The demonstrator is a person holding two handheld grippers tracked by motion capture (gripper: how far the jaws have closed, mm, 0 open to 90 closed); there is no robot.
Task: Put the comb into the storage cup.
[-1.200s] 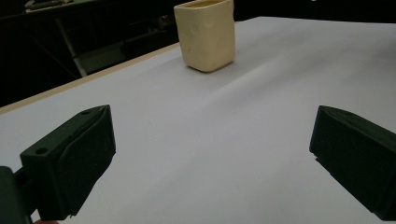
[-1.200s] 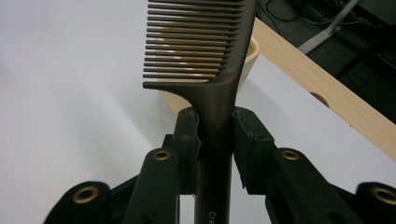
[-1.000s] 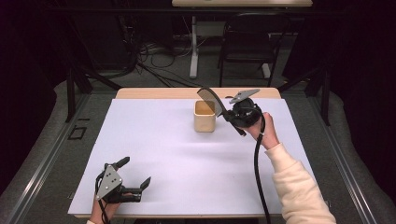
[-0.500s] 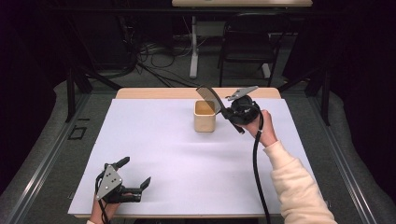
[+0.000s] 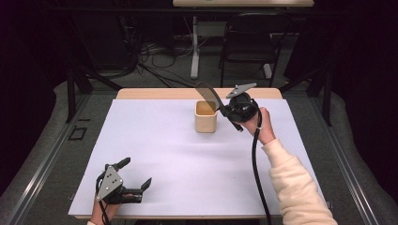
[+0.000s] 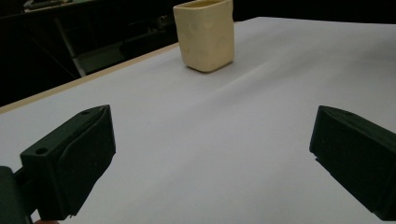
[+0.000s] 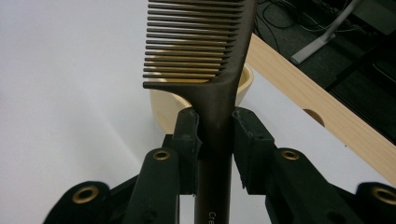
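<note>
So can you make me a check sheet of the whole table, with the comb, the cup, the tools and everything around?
Surface: white sheet over a wooden table; flat.
Job's things: dark comb, handle clamped, teeth end above the cup; cup upright on the sheet, cream coloured.
Clutter: nothing seen.
Tools: right tool shut on the comb handle, held up beside the cup; left tool open, holding nothing, low at the near edge.
Cables: black cable hangs from the right tool along the sleeve; more cables on the floor behind the table.
Surroundings: dark room, chair and a desk leg behind.
</note>
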